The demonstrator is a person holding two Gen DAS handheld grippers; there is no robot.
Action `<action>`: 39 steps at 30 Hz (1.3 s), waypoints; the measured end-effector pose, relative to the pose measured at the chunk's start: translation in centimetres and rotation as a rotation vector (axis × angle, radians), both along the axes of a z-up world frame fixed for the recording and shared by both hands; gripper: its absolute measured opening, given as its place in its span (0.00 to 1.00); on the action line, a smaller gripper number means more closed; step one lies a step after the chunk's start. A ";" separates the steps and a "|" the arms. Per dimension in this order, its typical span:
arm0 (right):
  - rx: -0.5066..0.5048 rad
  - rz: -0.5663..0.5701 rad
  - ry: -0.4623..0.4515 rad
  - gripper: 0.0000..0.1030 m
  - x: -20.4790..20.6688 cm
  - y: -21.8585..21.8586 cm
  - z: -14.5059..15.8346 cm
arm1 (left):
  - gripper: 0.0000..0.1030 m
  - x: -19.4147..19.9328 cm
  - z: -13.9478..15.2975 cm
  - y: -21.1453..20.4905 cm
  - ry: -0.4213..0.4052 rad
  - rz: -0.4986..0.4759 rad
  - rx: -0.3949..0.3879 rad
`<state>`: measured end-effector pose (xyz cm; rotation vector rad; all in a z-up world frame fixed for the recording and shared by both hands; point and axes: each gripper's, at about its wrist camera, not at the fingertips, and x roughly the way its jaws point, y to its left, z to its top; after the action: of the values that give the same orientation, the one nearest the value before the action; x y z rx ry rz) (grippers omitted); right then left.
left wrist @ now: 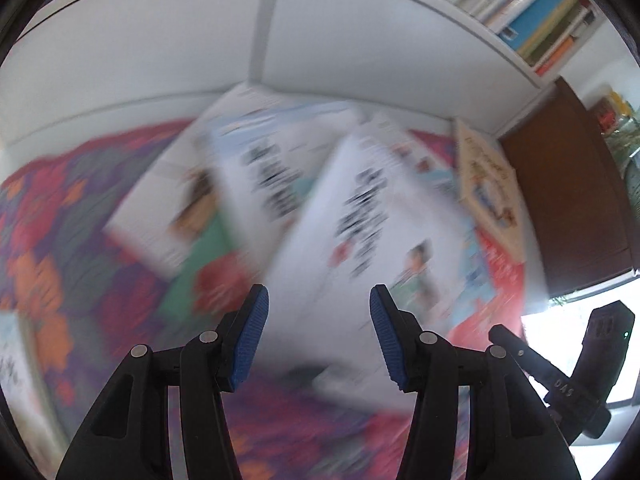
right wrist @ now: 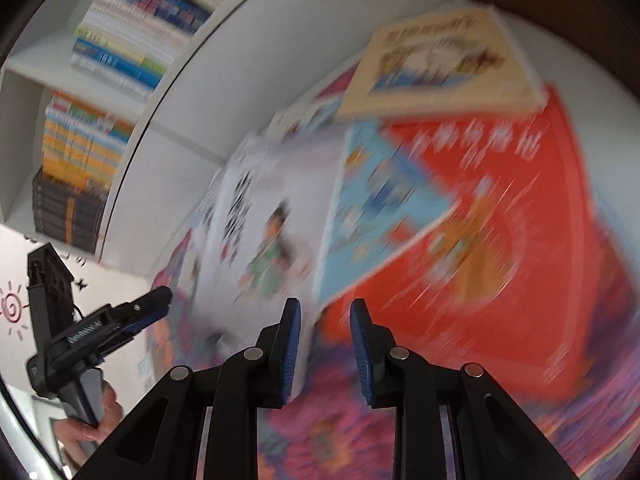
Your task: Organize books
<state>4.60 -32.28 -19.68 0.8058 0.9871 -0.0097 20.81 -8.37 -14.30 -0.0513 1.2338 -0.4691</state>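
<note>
Hovering over a loose heap of picture books, both grippers are looking down at a patterned rug (left wrist: 48,240) in front of a white bookshelf (right wrist: 120,92). The left gripper (left wrist: 319,304) is standing with its jaws apart and nothing between them, above a white-cover book (left wrist: 372,248) that is lying partly over another white book (left wrist: 264,172). The right gripper (right wrist: 325,318) is showing a narrower gap, also empty; below it a big red book (right wrist: 500,240) is lying flat, with a light blue book (right wrist: 376,208) on it and a cream-cover book (right wrist: 440,60) further back on top of the heap. Everything is blurred, so titles are not readable.

In my judgement the step in hand is approaching the heap to choose a first book; no book is gripped yet. The next move is probably calling for one gripper to come low to a free edge, for example the white-cover book's near corner, and the jaws must be closing on the cover only, because the overlapping books could be sliding together.
</note>
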 end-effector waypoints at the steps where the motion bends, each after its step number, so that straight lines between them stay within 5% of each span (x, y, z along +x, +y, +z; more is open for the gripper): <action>1: -0.028 -0.015 -0.009 0.23 0.3 -1.3 0.1 | 0.48 0.6 -0.1 -1.4 -0.002 -0.013 -0.009; 10: -0.205 -0.224 -0.065 0.23 2.0 -13.0 -0.2 | 0.48 5.9 -1.7 -16.7 -0.031 -0.126 -0.081; 16: -0.202 -0.288 -0.022 0.23 3.9 -18.4 -3.1 | 0.48 7.1 -4.4 -22.2 0.004 -0.148 -0.012; 19: -0.184 -0.298 -0.026 0.24 4.7 -19.5 -4.0 | 0.48 6.6 -4.5 -23.9 -0.037 -0.174 0.045; 22: -0.155 -0.247 -0.054 0.24 5.8 -19.7 -4.1 | 0.53 6.5 -5.1 -25.2 0.005 -0.210 0.048; 24: -0.158 -0.220 -0.061 0.38 6.4 -19.3 -3.9 | 0.53 6.2 -5.5 -25.8 -0.009 -0.229 0.081; 28: -0.175 -0.151 -0.045 0.42 7.1 -18.3 -3.9 | 0.56 5.2 -5.3 -27.0 -0.019 -0.293 0.131; 33: -0.079 -0.123 -0.085 0.42 6.5 -19.4 -3.4 | 0.56 4.6 -4.0 -25.7 0.055 -0.282 0.056; 39: -0.115 -0.021 -0.047 0.42 4.7 -17.5 -2.2 | 0.56 0.5 -0.8 -24.1 0.066 -0.303 0.046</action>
<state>9.34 -49.78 -21.91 0.7082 0.9257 -0.0647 21.28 -32.45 -15.09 0.1626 1.3229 -0.7057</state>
